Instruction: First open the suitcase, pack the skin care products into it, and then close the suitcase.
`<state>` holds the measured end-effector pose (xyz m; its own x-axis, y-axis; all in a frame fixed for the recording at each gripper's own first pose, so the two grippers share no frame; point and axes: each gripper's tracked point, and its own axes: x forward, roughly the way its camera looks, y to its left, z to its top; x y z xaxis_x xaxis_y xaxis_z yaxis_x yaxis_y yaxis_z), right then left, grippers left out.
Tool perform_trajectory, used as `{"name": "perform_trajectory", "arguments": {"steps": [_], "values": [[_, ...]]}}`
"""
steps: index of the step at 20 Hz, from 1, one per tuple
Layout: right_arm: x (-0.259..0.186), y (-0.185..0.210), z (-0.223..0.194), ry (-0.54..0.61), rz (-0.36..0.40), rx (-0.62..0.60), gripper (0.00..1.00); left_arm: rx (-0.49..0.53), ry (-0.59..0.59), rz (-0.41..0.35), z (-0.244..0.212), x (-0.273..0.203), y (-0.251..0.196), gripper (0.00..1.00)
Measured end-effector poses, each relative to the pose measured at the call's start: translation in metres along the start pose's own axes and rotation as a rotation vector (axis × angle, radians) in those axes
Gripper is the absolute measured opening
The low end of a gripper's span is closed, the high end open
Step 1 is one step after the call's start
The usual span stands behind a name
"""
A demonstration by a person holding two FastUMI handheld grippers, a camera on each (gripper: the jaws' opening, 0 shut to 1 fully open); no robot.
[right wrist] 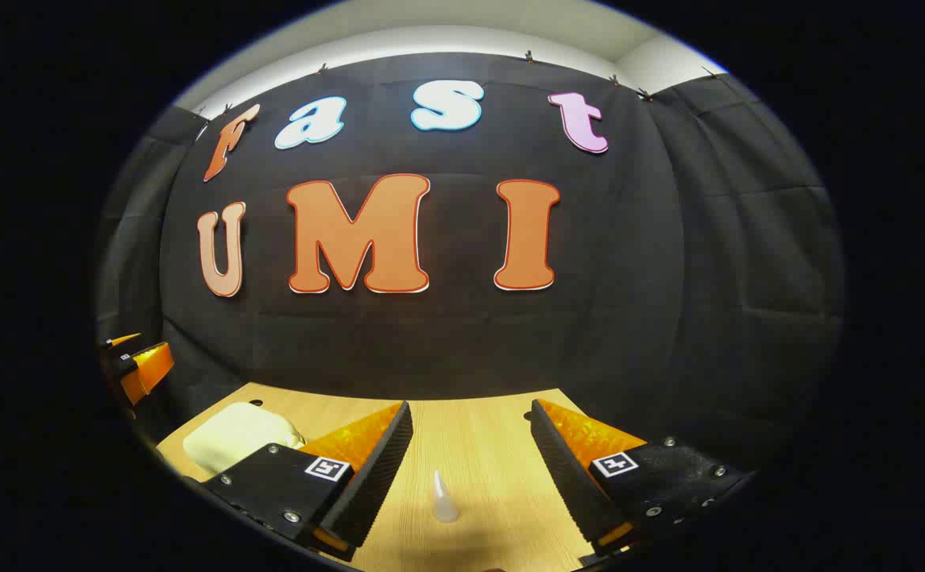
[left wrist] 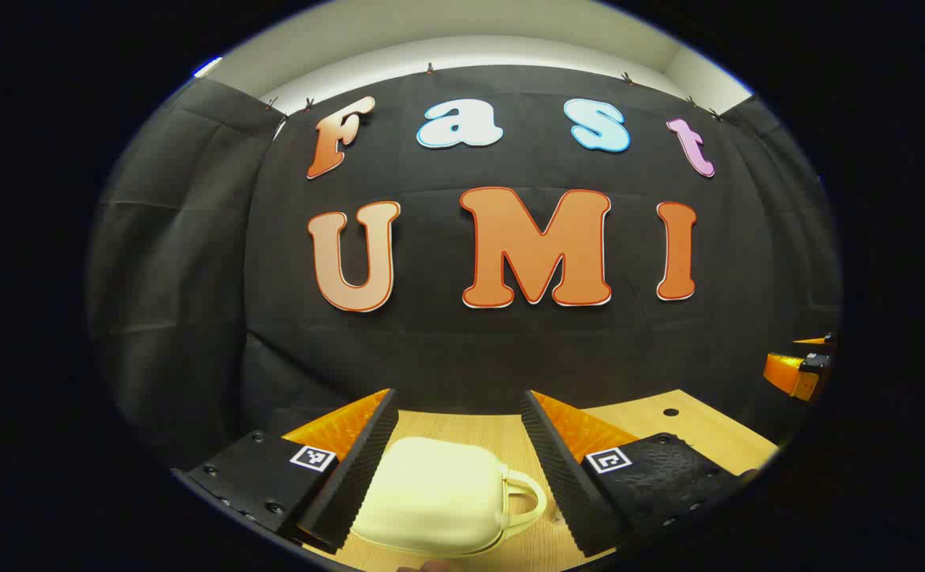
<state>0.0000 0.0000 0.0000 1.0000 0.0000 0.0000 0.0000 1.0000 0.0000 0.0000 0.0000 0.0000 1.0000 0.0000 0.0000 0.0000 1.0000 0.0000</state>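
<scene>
The suitcase (left wrist: 439, 496), small and cream with its handle poking out to one side, sits shut on the wooden table (left wrist: 669, 429), and it could slide away if a finger pushes it from just one side. The left gripper (left wrist: 458, 445) is wide open above the suitcase, holding nothing. The right gripper (right wrist: 470, 457) is wide open and empty too, off beside the suitcase, over a little white pointed tube (right wrist: 444, 498).

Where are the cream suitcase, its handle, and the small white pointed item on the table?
cream suitcase (left wrist: 439, 496): left gripper view, middle of its top shell.
handle (left wrist: 530, 500): left gripper view, outer curve of the loop.
small white pointed item (right wrist: 444, 499): right gripper view, its body below the tip.
</scene>
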Motion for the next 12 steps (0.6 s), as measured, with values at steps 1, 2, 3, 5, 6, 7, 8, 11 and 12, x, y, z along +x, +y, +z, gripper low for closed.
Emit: {"name": "perform_trajectory", "arguments": {"steps": [1,2,3,5,6,7,8,11,12], "values": [[-0.001,0.000,-0.002,0.007,0.001,0.000,0.95,0.006,0.000,0.001,0.000,-0.003,0.001,0.98],[-0.001,-0.001,-0.005,0.013,0.001,0.000,0.95,0.006,-0.002,-0.004,0.001,-0.003,0.000,0.98],[-0.003,-0.003,-0.005,0.013,-0.001,0.000,0.95,0.000,-0.006,-0.019,0.001,-0.002,-0.004,0.96],[-0.004,-0.007,-0.003,0.005,-0.014,-0.005,0.95,-0.016,-0.005,-0.051,0.002,0.001,-0.014,0.96],[-0.005,-0.009,-0.003,0.002,-0.021,-0.007,0.95,-0.013,-0.001,-0.055,0.002,0.002,-0.015,0.98],[-0.005,-0.010,-0.002,0.001,-0.026,-0.007,0.95,-0.009,0.001,-0.058,0.002,0.006,-0.017,0.96],[-0.004,-0.011,-0.003,0.005,-0.032,-0.007,0.95,-0.007,0.002,-0.062,0.002,0.008,-0.021,0.98],[-0.003,-0.017,-0.004,0.012,-0.048,-0.007,0.95,-0.020,0.006,-0.095,0.003,0.017,-0.036,0.96],[-0.003,-0.020,-0.002,0.009,-0.056,-0.008,0.95,-0.022,0.002,-0.100,0.005,0.021,-0.040,0.98]]}}
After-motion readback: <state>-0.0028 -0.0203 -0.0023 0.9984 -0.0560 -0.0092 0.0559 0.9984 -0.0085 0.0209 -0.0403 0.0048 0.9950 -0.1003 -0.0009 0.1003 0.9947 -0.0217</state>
